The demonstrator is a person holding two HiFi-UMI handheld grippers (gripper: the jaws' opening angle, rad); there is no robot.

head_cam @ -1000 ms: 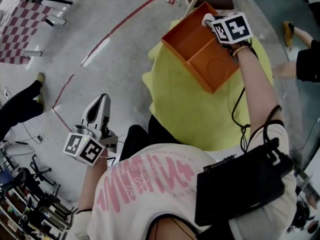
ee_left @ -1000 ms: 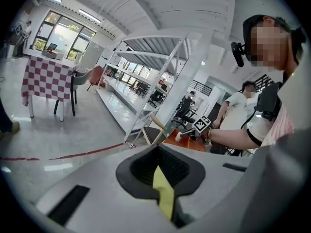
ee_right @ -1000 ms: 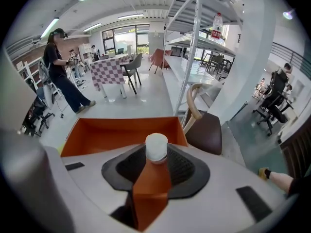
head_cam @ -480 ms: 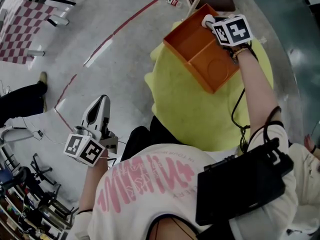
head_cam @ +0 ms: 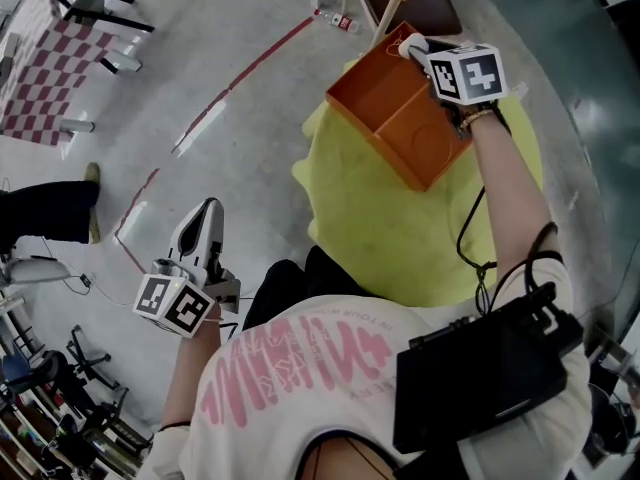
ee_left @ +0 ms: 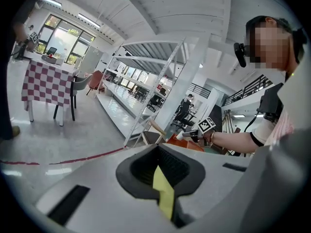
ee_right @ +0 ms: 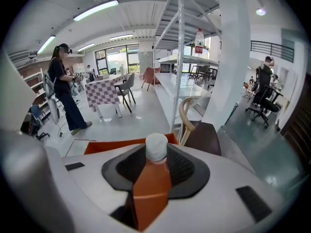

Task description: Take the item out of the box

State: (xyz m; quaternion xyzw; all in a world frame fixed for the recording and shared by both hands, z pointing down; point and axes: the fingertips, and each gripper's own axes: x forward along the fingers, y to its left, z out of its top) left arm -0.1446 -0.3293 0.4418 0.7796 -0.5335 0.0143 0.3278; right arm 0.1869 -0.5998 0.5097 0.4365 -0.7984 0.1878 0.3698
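Low at the left, the left gripper is held idle, jaws together. At the far corner of the open orange box, a white-capped orange item is clamped in the jaws of the right gripper; a straight lift past the rim is advised.

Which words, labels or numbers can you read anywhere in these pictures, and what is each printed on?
T-shirt: large pink lettering and a smaller line above it, upside down and too blurred to read.
Bottle: red label, too small to read.
No text here can be quoted.
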